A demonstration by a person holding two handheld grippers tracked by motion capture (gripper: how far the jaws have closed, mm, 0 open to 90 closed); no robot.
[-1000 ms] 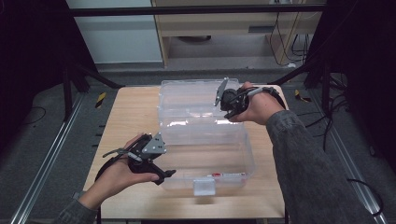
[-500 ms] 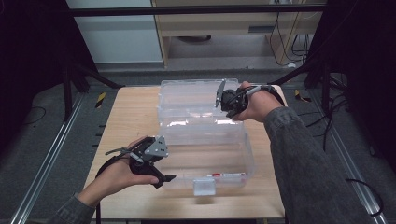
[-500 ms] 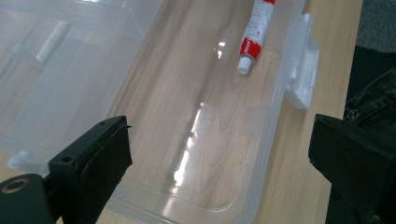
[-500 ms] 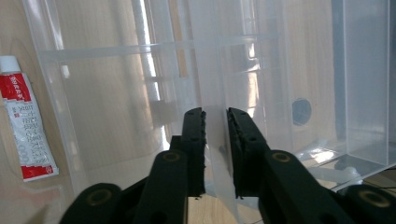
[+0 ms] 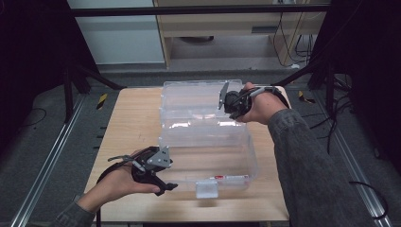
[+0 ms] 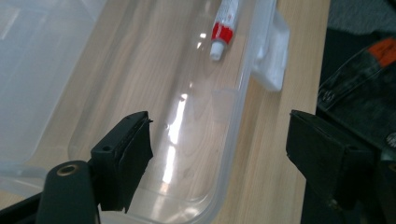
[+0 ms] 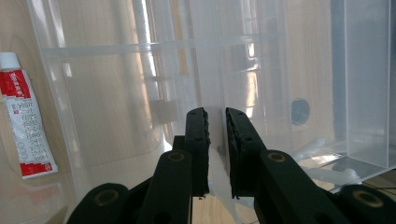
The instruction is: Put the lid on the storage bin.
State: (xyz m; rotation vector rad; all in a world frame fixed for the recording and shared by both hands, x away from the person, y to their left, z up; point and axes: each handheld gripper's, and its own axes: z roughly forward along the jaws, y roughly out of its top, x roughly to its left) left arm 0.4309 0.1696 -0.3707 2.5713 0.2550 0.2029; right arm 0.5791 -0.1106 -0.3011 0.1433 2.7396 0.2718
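A clear plastic box (image 5: 236, 156) lies on the wooden table (image 5: 127, 123), and its hinged lid (image 5: 189, 97) is swung toward the far side. A red and white tube (image 5: 229, 178) (image 6: 224, 28) (image 7: 25, 126) rests inside, against the front wall. My right gripper (image 5: 226, 101) (image 7: 215, 128) is shut on a thin clear edge of the lid at its right side. My left gripper (image 5: 163, 178) (image 6: 226, 149) is open at the box's front left corner. Its jaws straddle the box rim (image 6: 236, 130) without touching it.
A white latch (image 5: 206, 189) (image 6: 273, 51) hangs from the box's front wall, close to the table's near edge. Bare wood shows left of the box. Black frame bars and cables stand on the floor around the table.
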